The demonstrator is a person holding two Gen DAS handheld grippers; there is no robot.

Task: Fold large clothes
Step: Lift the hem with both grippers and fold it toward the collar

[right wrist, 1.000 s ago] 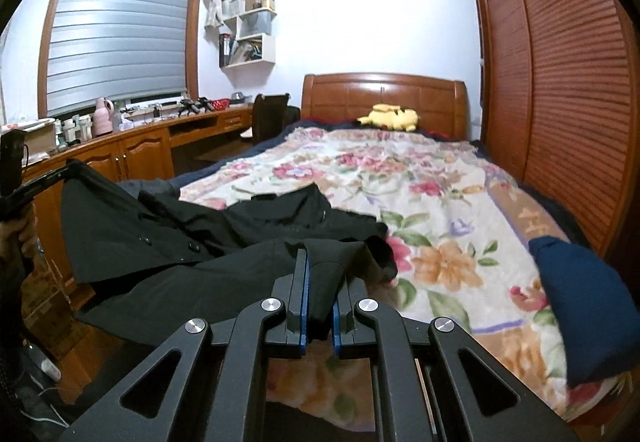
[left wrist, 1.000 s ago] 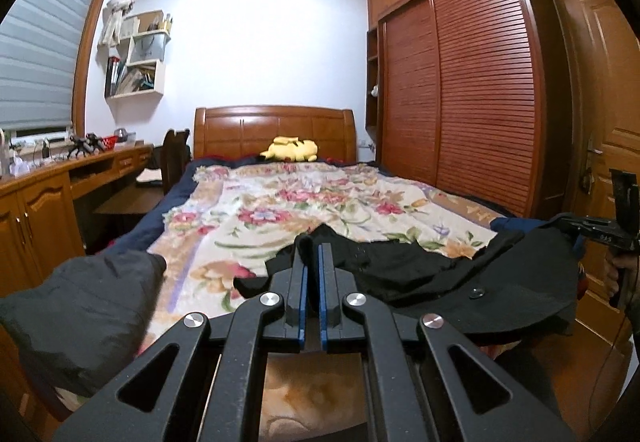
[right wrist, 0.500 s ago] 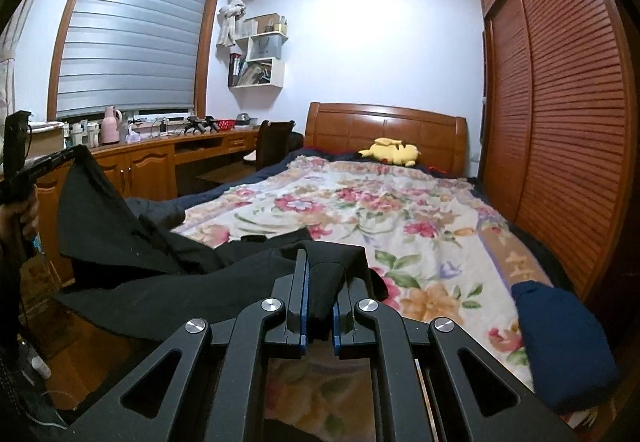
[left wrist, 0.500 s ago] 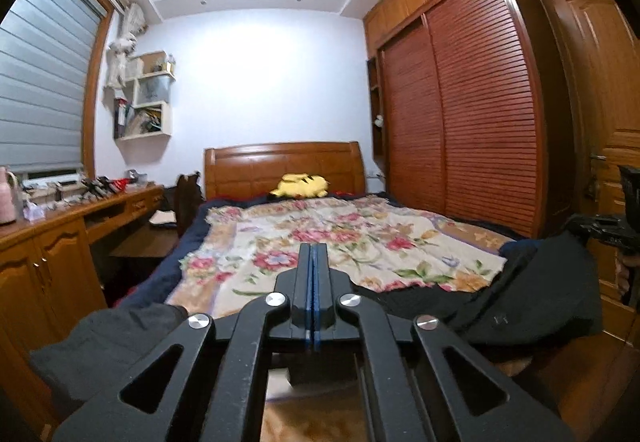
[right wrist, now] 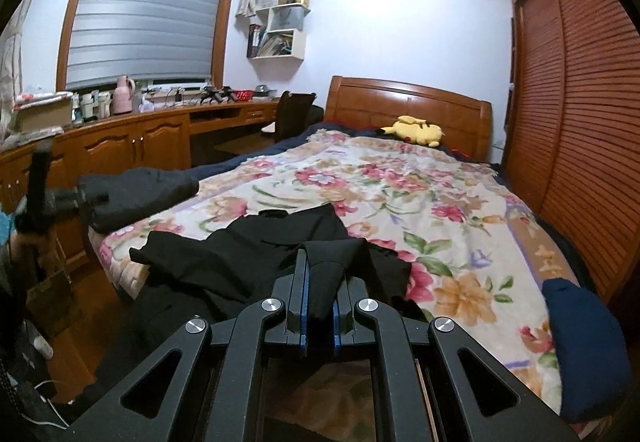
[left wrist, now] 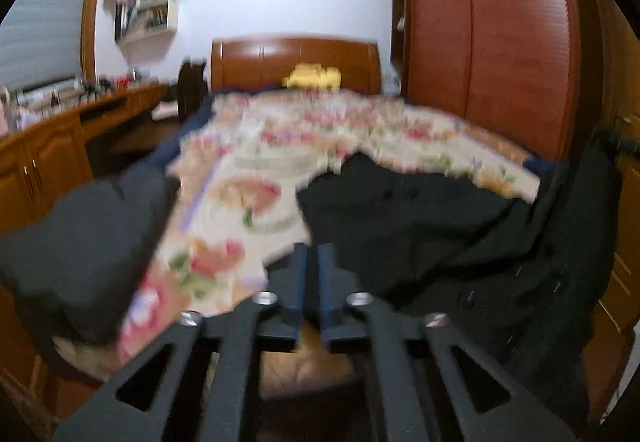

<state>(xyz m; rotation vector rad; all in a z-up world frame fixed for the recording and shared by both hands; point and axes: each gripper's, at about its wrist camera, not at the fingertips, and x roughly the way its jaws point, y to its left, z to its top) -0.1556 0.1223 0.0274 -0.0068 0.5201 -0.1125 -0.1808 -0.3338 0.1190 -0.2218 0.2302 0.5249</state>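
A large black buttoned garment lies over the near end of the bed on the floral blanket; it also shows in the blurred left wrist view. My right gripper is shut on a fold of the black garment. My left gripper has its jaws close together with a narrow gap, at the garment's edge; blur hides whether cloth is between them. The left gripper shows at the far left of the right wrist view.
A dark grey folded garment lies at the bed's near left corner and a navy one at the right. A yellow plush sits by the headboard. A wooden desk runs along the left, a slatted wardrobe along the right.
Both grippers came down from their raised position, and the black garment has dropped onto the bed. The left gripper's jaws have parted slightly, and its view is motion-blurred.
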